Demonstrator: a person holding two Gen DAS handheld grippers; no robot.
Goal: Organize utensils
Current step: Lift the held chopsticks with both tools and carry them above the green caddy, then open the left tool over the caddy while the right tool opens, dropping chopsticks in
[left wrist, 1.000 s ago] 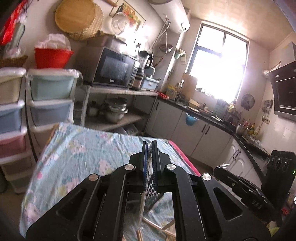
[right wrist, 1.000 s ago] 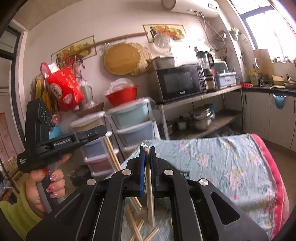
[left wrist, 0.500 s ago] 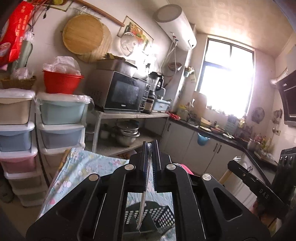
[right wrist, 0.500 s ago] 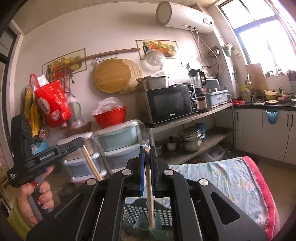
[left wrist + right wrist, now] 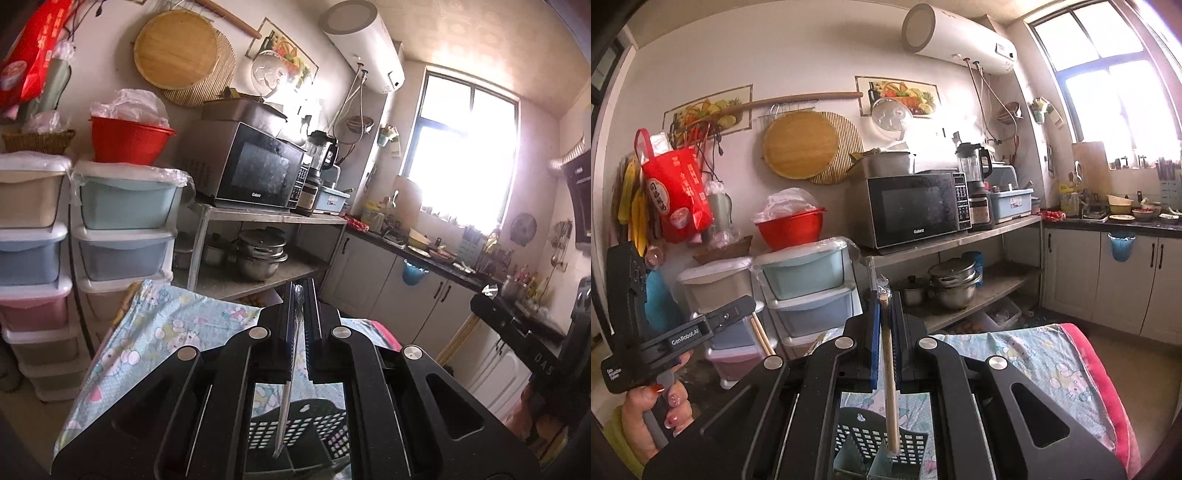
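My left gripper (image 5: 298, 291) is shut on a thin chopstick (image 5: 288, 387) in a clear wrapper; it hangs down with its tip over a black perforated utensil basket (image 5: 295, 432). My right gripper (image 5: 884, 295) is shut on a wooden chopstick (image 5: 890, 391), whose lower end is inside the same black basket (image 5: 864, 443), against a divider. The left gripper also shows in the right wrist view (image 5: 738, 310), held by a hand, with wooden chopsticks (image 5: 761, 334) sticking down from it. The basket stands on a table with a floral blue cloth (image 5: 155, 332).
Stacked plastic drawers (image 5: 122, 225) stand beyond the table's far left. A metal shelf holds a microwave (image 5: 916, 210) and pots (image 5: 951, 282). Counter and cabinets (image 5: 1108, 273) run along the right. The cloth has a pink edge (image 5: 1100, 391) on the right.
Both grippers have risen and tilted up; the table and loose chopsticks dropped out of view. The basket now sits under both chopstick tips, and the right chopstick's tip has gone into it.
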